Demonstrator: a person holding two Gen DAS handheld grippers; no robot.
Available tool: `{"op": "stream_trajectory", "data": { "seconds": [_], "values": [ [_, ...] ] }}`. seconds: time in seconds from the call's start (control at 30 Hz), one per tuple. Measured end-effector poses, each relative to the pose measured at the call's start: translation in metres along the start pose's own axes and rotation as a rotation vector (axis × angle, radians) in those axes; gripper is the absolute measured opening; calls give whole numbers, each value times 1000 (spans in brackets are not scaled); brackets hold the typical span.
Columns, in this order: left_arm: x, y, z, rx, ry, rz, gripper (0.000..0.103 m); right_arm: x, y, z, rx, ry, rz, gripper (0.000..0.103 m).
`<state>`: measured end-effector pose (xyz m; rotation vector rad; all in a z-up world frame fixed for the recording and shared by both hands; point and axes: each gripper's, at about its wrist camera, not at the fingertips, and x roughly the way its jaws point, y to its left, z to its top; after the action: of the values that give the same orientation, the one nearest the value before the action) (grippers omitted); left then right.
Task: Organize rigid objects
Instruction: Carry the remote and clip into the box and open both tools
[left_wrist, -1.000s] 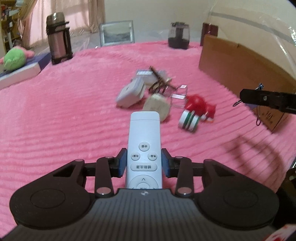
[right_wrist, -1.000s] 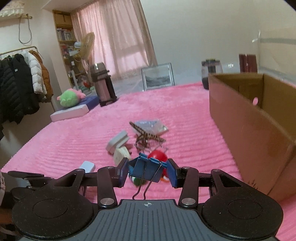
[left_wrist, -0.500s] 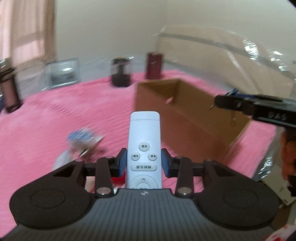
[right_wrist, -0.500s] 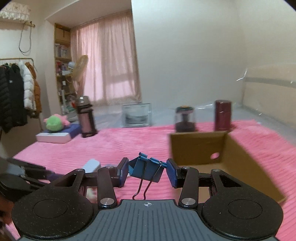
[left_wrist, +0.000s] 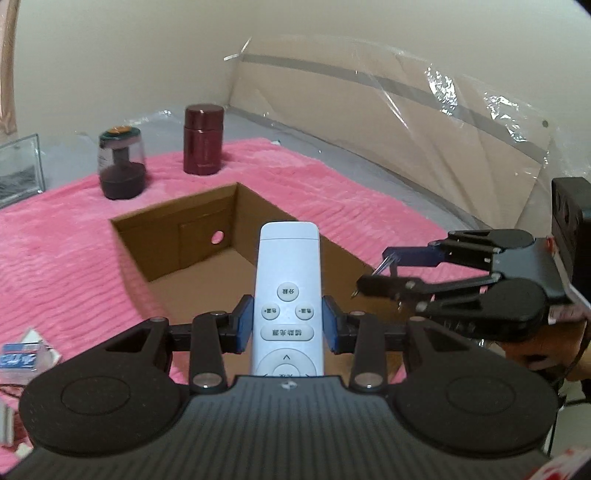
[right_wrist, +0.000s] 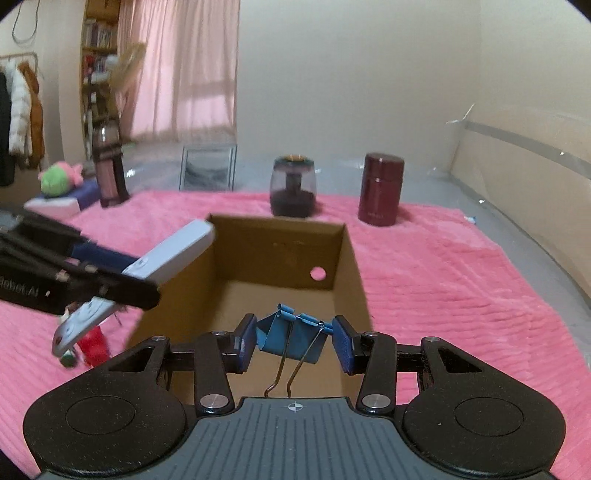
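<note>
A white remote control sits upright between the blue pads of my left gripper, which is shut on it. The remote hangs over the near part of an open brown cardboard box on the pink blanket. My right gripper is shut on a blue binder clip, its wire handles pointing back toward the camera, above the box's near edge. The left wrist view shows the right gripper with the clip at the box's right side. In the right wrist view the left gripper holds the remote over the box's left wall.
A dark red flask and a dark jar stand behind the box. A framed picture leans at the back left. A plastic-wrapped headboard runs along the right. Small loose items and a red toy lie left of the box.
Both grippers swung away from the pile of small objects, rising and turning right to above the open box. Each kept its hold on its object.
</note>
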<state>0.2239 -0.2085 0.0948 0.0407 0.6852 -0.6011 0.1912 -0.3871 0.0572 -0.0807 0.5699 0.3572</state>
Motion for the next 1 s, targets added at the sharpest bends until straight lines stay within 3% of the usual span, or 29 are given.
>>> {"op": "stream_trajectory", "data": {
  "seconds": [0.33, 0.57, 1.0],
  "values": [
    [51, -1, -1, -46, 101, 18, 33, 33, -20, -16, -87, 110, 53, 41],
    [79, 0, -7, -24, 170, 56, 33, 51, -17, -24, -141, 178, 83, 41],
    [92, 5, -19, -11, 221, 72, 33, 64, -13, -28, -176, 243, 88, 41]
  ]
}}
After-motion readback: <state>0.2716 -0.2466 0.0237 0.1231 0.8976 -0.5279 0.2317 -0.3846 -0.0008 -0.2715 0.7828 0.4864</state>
